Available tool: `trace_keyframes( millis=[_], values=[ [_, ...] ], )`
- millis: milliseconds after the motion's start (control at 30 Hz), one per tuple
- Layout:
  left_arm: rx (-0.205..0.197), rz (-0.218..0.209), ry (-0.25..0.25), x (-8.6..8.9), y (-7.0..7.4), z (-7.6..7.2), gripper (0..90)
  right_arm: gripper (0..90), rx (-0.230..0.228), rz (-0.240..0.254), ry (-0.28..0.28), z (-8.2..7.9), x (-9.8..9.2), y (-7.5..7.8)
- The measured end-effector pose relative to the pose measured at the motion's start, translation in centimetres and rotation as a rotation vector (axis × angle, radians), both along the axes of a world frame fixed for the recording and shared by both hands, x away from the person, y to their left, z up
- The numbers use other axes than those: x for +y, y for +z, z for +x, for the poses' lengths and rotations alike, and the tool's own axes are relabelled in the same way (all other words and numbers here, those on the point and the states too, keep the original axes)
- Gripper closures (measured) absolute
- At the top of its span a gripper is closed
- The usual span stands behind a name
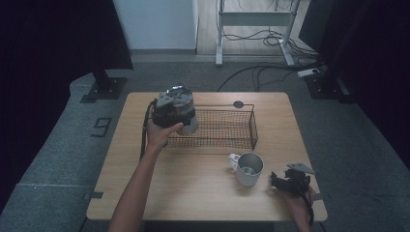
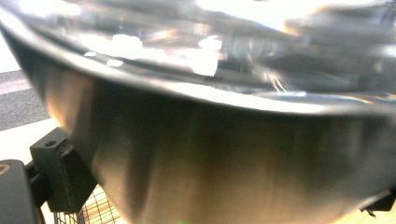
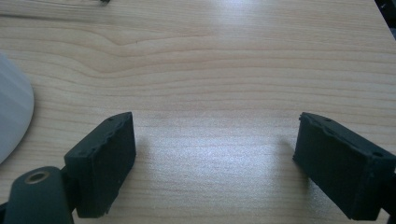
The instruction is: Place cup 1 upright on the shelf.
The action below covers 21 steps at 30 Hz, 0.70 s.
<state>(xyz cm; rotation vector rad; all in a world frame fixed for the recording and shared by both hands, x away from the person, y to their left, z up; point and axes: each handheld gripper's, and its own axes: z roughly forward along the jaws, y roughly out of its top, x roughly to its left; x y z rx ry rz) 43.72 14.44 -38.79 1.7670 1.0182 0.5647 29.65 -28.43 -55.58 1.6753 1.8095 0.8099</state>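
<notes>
The steel cup is shiny and round, with a bright rim and brushed wall; the left gripper is clamped on it above the basket's 9 o'clock end. The left gripper view adds blurred reflections on the cup and mesh beneath. The right gripper rests at the desk's 4 o'clock corner, jaws apart over bare wood, beside a mug. Its own view shows the mug's pale wall at 9 o'clock.
</notes>
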Motion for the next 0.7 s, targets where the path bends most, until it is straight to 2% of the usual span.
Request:
trace_keyframes(
  millis=[233,700],
  values=[
    [0.005,0.013,-0.006,-0.6,-0.2,0.8,4.2,12.2,0.0,0.0,0.0,0.0,0.0,0.0],
    [0.028,0.025,0.017,-0.8,-1.1,2.3,4.3,12.2,0.0,0.001,0.0,0.0,0.0,0.0]
  ],
)
